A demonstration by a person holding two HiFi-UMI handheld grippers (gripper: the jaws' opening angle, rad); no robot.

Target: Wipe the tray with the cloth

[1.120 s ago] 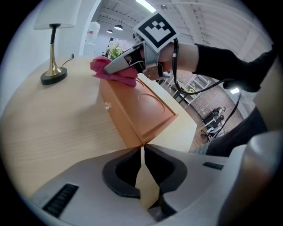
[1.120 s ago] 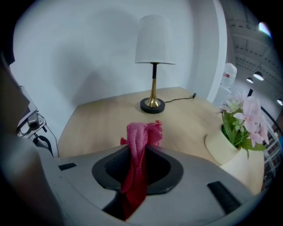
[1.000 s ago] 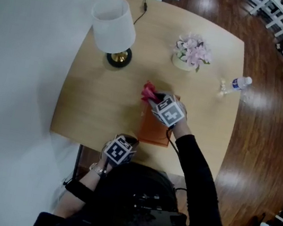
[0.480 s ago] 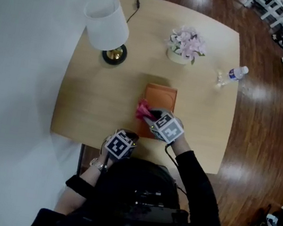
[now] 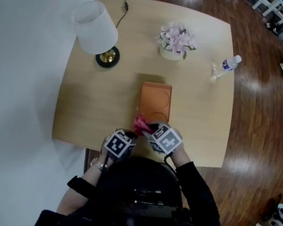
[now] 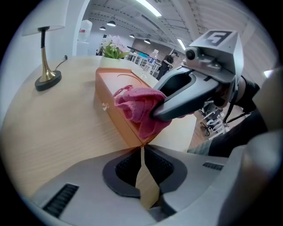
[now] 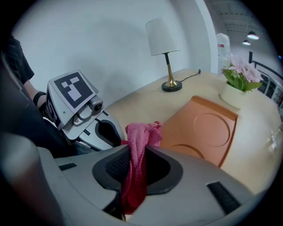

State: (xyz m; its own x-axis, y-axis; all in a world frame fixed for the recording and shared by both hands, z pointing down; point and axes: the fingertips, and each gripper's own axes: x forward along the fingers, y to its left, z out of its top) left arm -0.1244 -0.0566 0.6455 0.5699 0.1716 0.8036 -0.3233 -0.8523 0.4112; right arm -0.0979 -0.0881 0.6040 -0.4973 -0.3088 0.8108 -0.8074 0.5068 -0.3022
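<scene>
Mid-wipe: right gripper fingers clenched on the pink cloth, tray just ahead of them. Left gripper fingers pressed together, empty, at the tray's corner. Next, likely: push the cloth forward across it.

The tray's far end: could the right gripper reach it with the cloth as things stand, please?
Probably yes: the right gripper grips the pink cloth at the near end of the tray, and nothing lies on it.
</scene>
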